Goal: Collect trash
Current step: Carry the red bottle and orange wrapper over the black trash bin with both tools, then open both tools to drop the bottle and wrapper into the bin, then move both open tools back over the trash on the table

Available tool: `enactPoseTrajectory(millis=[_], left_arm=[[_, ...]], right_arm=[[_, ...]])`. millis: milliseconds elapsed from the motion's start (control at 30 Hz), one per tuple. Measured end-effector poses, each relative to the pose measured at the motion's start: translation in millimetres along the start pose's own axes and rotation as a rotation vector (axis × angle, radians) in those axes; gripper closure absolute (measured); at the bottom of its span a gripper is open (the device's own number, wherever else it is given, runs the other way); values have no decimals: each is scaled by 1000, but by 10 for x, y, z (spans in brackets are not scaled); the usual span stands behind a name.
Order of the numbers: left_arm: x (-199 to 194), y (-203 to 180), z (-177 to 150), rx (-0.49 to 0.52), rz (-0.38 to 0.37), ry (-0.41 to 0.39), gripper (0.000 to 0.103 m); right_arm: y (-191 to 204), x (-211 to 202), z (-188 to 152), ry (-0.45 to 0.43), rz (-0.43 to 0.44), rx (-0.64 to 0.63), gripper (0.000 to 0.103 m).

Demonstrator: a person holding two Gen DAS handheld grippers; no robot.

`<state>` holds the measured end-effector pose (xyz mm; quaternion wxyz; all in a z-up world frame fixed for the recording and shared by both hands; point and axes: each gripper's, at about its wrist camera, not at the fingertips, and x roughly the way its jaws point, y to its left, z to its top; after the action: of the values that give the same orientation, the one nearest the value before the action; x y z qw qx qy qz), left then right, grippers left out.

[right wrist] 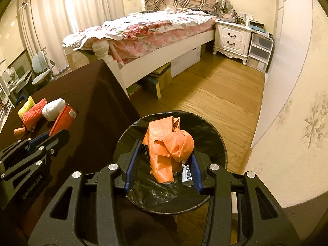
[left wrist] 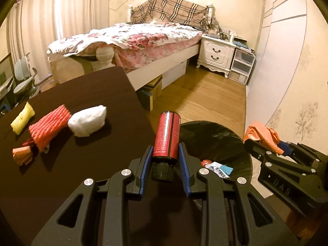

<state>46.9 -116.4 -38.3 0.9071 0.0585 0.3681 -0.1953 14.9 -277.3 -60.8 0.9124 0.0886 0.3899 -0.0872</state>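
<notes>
Right gripper (right wrist: 162,164) pinches orange wrapper (right wrist: 170,149) above bin (right wrist: 221,153) — light, may cling. Left gripper (left wrist: 166,160) clamps red bottle (left wrist: 167,135) beside rim — early release drops it onto table (left wrist: 82,94).

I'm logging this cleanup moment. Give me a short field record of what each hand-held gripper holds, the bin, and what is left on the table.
left hand-held gripper: shut on red bottle, cap toward camera, near table edge
right hand-held gripper: shut on orange bag, crumpled, over the bin
bin: black liner, on floor beside table, scraps already inside
table: dark top
left on table: yellow net, red net, white wad, orange wrapper
</notes>
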Motion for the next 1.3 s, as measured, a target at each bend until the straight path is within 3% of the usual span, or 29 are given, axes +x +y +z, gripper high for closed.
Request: enactPoseTrajectory(millis=[700,767,867,1067,1300], left_arm=[[257,-227,130,45,13,22,74],[264,-199,132,36,19,23,56],[229,-128,136,-2,22,12,41],[115,-2,117,-21,75,-15,30],[-74,297,25,-54,154,-38,29]], right_arm=[[-231,117,-4,8,-25,40,57],[-237,121,-7,8,-26,43,47],[-244,112,-12,4,-37,47,46],[-208,96,-20,6,-37,43,45],[128,85,-18,13,12,-1,41]])
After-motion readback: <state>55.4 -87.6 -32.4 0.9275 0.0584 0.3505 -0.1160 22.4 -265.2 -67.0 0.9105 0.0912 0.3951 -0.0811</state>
